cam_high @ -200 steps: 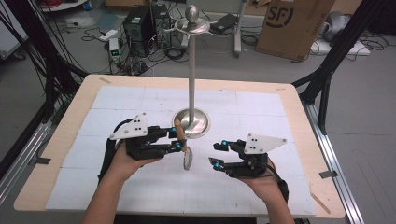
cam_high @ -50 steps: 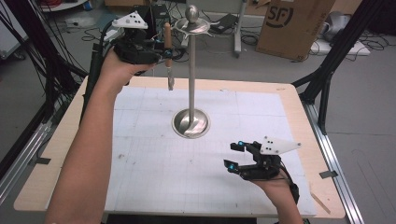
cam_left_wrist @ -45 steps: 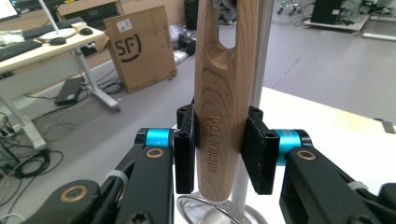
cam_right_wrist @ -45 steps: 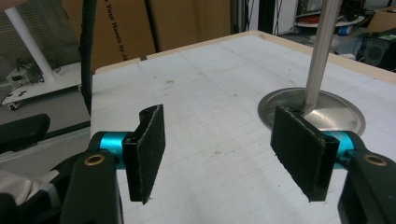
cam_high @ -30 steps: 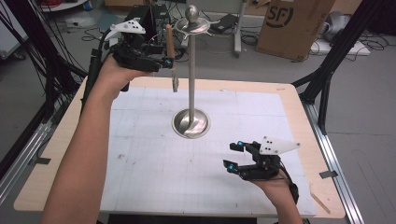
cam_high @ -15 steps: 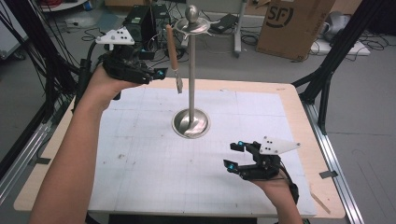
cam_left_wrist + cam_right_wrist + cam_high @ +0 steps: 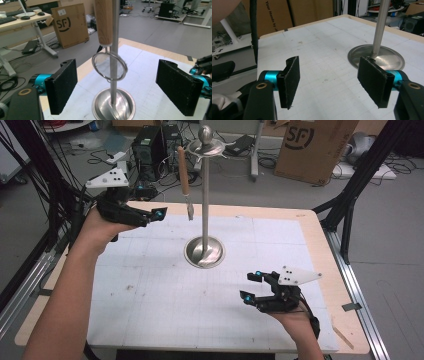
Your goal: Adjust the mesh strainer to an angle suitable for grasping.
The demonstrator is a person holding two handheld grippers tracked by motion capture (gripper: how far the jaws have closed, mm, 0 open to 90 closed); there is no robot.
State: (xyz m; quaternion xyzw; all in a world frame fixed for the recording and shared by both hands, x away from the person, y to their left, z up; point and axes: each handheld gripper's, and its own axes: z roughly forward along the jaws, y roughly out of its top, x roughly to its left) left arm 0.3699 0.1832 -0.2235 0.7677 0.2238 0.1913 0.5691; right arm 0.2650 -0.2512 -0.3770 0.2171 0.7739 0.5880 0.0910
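A moment ago my left gripper (image 7: pixel 150 200) was clamped on the tool (image 7: pixel 183 167) and was lifting it up to the top of the stand (image 7: pixel 205 195). Now I have let go. My left jaws are wide apart with nothing between them, and I have pulled that gripper back to the left, away from the stand.

The tool is now hanging by itself from a hook (image 7: pixel 192 151) at the top of the stand. Its wooden handle is up and its metal end is down, well above the table (image 7: pixel 150 295). It hangs just beside the pole. I can't tell if it touches the pole.

In my left gripper view the handle (image 7: pixel 103 22) is right in front of the pole (image 7: pixel 115 37). The wire ring (image 7: pixel 109 66) under it looks like it goes around the pole, but I think it is only in front of it. The round base (image 7: pixel 113 105) is down below.

My right gripper (image 7: pixel 249 284) has not moved. It sits low over the table near the front right, jaws apart, holding nothing. In its own view I see the base (image 7: pixel 377 58) just past the jaws.

So I think the hanging job is done. The tool stays up without my help. It may swing a little, so I should keep my left gripper clear and not bump it
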